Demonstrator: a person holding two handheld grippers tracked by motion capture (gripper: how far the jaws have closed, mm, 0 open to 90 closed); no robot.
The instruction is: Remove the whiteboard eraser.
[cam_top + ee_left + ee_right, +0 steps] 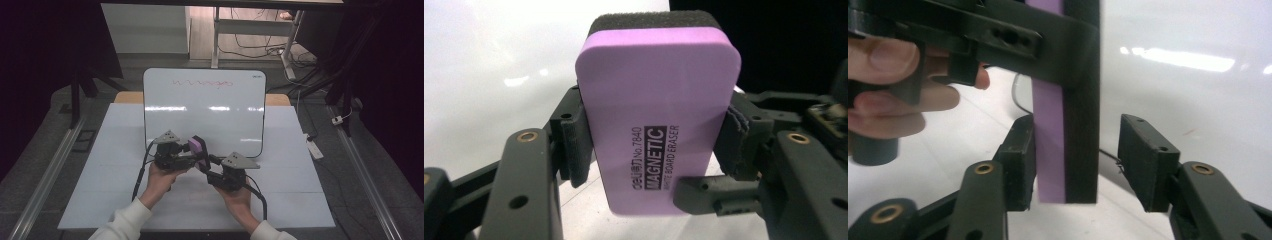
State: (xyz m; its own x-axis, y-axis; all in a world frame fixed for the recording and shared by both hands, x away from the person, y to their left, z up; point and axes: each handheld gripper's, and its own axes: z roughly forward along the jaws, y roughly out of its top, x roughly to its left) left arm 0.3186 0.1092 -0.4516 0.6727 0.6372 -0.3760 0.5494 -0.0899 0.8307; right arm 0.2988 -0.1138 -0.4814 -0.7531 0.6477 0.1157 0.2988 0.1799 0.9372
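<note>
- lying across the middle of the high view, the white surface carries everything else, its near edge towards the person.
- propped upright at the far half of the surface, the whiteboard has a red scribble near its top edge and glare streaks across its middle.
- the person's two hands come in from the bottom edge in pale sleeves, one gripper in each, meeting in front of the whiteboard's lower edge.
- left gripper: its pads are pressed onto the two long sides of the eraser, one pad on each side, with no gap seen; it alone pinches the eraser.
- right gripper: its jaws stand apart around the lower end of the eraser; the left pad sits against or just beside the purple face, and the right pad is clear of the dark felt side with white showing between.
- eraser: a purple block with a dark felt layer on its back, held up off the surface between the two grippers, just in front of the whiteboard; in the high view it shows as a small purple shape.
- black print on the purple face reads "magnetic".
</note>
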